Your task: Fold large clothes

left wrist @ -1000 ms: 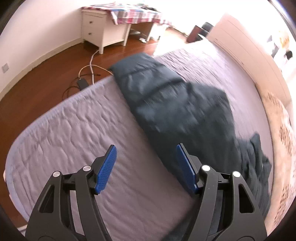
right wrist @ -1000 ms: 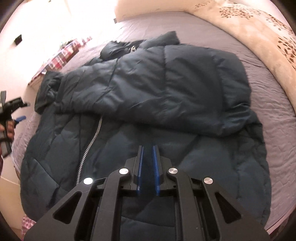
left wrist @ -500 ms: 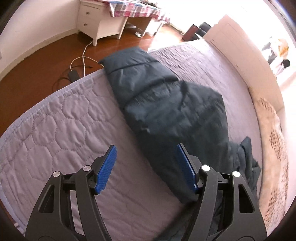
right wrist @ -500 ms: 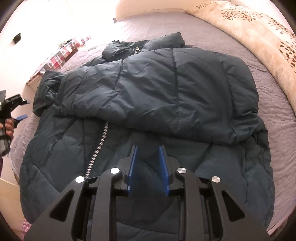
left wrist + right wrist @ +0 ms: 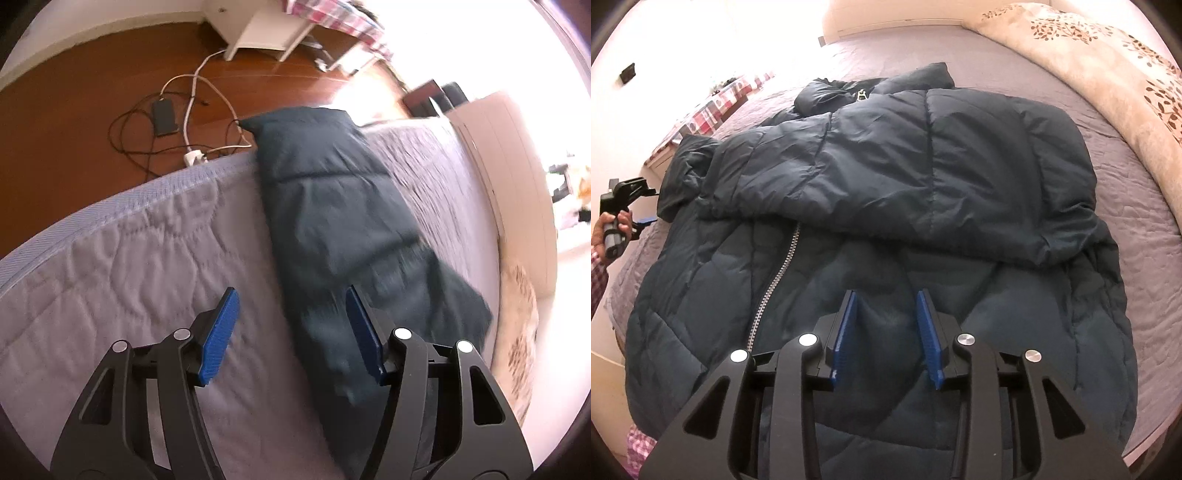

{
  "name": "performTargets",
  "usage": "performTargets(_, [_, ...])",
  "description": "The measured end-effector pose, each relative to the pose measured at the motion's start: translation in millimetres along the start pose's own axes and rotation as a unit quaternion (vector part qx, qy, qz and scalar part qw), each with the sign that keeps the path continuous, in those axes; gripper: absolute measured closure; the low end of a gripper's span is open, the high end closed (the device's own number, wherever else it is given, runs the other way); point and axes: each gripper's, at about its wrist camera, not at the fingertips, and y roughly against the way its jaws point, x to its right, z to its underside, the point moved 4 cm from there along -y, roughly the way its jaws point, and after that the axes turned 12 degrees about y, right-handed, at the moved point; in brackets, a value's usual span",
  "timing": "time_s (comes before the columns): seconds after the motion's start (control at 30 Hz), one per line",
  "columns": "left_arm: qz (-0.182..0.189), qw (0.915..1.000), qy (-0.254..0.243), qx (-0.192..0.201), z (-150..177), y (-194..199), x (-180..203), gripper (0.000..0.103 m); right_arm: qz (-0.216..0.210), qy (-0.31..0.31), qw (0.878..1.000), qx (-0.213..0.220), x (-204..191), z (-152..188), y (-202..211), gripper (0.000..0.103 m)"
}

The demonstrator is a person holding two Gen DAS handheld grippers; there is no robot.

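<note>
Across the grey quilted bed (image 5: 1137, 206) the dark puffer jacket (image 5: 886, 177) is lying with one sleeve folded over, as the right gripper (image 5: 886, 332), clamped a second ago, is spreading and letting go, while the left gripper (image 5: 291, 332), still wide apart, is dropping toward the other sleeve (image 5: 332, 206) for the next fold.

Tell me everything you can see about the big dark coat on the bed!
The coat is a dark navy puffer jacket, with quilted, slightly shiny fabric. It lies flat on the grey quilted bed. One side is folded across its front, covering the upper part of the silver zipper. The collar is bunched at the far end. One sleeve stretches out to the mattress edge. The right gripper is open, low over the hem; the left gripper is open beside the sleeve.
</note>
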Motion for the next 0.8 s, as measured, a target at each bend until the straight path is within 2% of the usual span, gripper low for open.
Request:
performTargets(0.13, [0.024,0.9994,0.027,-0.002,-12,-17,4,0.043,0.005,0.003,1.000,-0.003,-1,-5,-5,0.067])
performTargets(0.17, [0.026,0.9992,0.029,-0.001,-13,-19,5,0.049,0.007,0.004,1.000,-0.004,-2,-6,-7,0.067])
performTargets(0.2, [0.030,0.9992,0.027,-0.001,-15,-23,8,0.060,0.008,0.003,1.000,-0.004,-2,-6,-8,0.067])
performTargets(0.23, [0.034,0.9991,0.023,-0.011,-16,-29,10,0.088,0.010,0.004,1.000,-0.006,-2,-6,-10,0.067])
performTargets(0.27, [0.036,0.9989,0.025,-0.020,-17,-31,9,0.093,0.012,0.005,1.000,-0.007,-3,-6,-11,0.067])
performTargets(0.37, [0.040,0.9987,0.025,-0.017,-23,-31,13,0.098,0.016,0.007,1.000,-0.007,-4,-6,-12,0.067])
performTargets(0.5, [0.051,0.9977,-0.024,0.036,-16,4,31,0.100,0.012,0.005,1.000,-0.007,-3,-6,-11,0.067])
performTargets(0.57, [0.062,0.9936,-0.059,0.074,-10,34,45,0.100,0.008,0.000,1.000,-0.004,-3,-6,-10,0.067])
performTargets(0.67, [0.086,0.9812,-0.119,0.125,8,85,73,0.100,0.001,-0.004,1.000,0.003,-2,-3,-5,0.067])
performTargets(0.73, [0.114,0.9646,-0.180,0.156,35,126,102,0.100,-0.002,-0.009,1.000,0.011,0,0,2,0.067])
performTargets(0.8, [0.139,0.9427,-0.246,0.178,70,161,130,0.100,-0.003,-0.013,1.000,0.019,3,3,10,0.067])
